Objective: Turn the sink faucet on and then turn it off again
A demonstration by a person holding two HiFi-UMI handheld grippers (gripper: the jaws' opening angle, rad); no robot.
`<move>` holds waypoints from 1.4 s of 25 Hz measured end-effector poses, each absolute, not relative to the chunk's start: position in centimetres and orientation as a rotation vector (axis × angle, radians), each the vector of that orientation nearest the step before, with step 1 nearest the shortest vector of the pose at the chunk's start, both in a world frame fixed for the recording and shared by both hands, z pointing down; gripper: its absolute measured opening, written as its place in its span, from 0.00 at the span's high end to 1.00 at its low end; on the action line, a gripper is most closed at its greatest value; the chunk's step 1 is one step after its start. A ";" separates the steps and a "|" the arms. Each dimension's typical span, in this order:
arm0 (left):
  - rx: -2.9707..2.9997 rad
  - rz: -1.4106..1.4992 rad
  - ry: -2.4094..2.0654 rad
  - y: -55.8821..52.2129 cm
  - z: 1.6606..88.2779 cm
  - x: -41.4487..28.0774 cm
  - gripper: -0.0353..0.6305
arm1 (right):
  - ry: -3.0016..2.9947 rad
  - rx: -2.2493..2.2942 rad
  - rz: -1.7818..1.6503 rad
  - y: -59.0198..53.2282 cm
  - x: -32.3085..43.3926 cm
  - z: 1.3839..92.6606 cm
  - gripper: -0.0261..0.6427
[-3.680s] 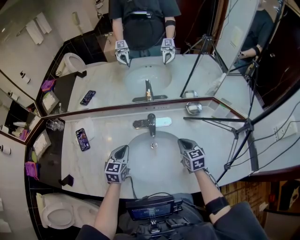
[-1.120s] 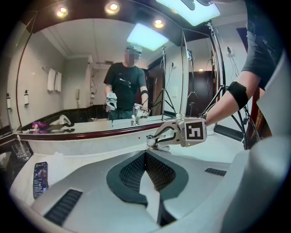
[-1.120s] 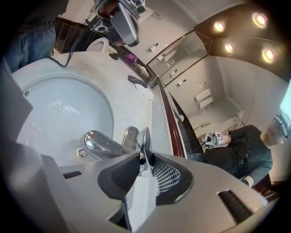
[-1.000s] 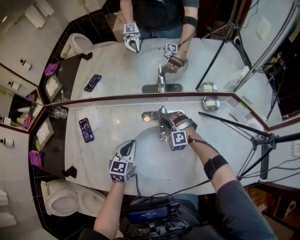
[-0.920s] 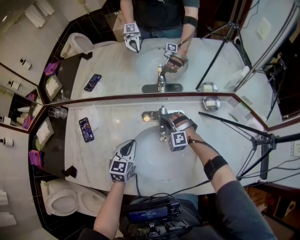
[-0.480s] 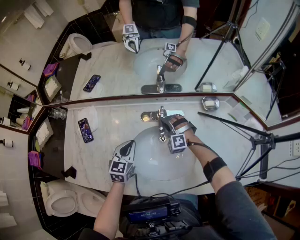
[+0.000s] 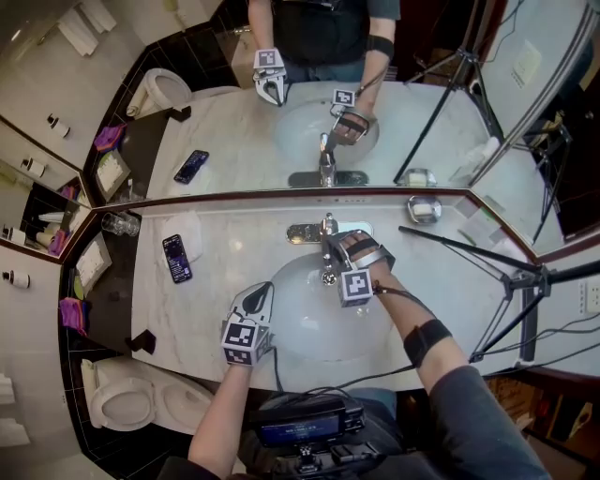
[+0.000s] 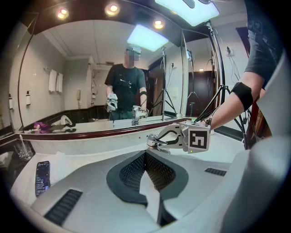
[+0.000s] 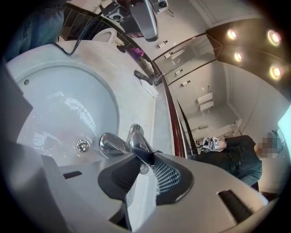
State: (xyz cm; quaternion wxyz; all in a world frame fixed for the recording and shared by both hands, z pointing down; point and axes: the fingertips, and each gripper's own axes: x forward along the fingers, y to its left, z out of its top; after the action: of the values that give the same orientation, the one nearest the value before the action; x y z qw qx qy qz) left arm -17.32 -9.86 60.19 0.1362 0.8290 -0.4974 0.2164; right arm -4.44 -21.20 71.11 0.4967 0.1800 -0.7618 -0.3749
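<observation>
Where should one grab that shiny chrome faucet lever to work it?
Take the chrome faucet lever at its flat free end, coming from the front: it juts out over the white sink bowl, and the right gripper has its jaws there.

Brightly lit from round ceiling lamps above. Glinting with glare on the faucet. Bent and dark round the edges. Sharp in the middle.

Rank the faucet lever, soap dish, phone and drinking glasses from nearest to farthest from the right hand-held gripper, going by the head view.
1. Faucet lever, clamped in the right hand-held gripper.
2. Soap dish, on the counter at right, by the mirror.
3. Phone, on the counter at left.
4. Drinking glasses, in the far left corner.
</observation>
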 end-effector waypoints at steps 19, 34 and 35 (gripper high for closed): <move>2.428 0.566 -1.495 -6.9 58.0 -18.3 0.94 | -2.065 0.803 -0.508 -14.8 0.2 63.6 0.93; 2.473 0.476 -1.465 -5.7 56.0 -19.7 0.94 | -2.290 1.390 0.231 -9.2 7.4 57.1 0.93; 2.473 0.471 -1.464 -5.6 55.9 -19.8 0.94 | -2.291 1.419 0.264 -8.9 7.8 57.0 0.93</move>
State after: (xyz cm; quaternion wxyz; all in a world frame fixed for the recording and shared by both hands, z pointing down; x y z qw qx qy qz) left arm -19.80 -5.56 55.94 0.1147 0.8436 -0.4994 0.1605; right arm 7.85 -8.90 57.02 0.2153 0.5117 -0.8263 0.0952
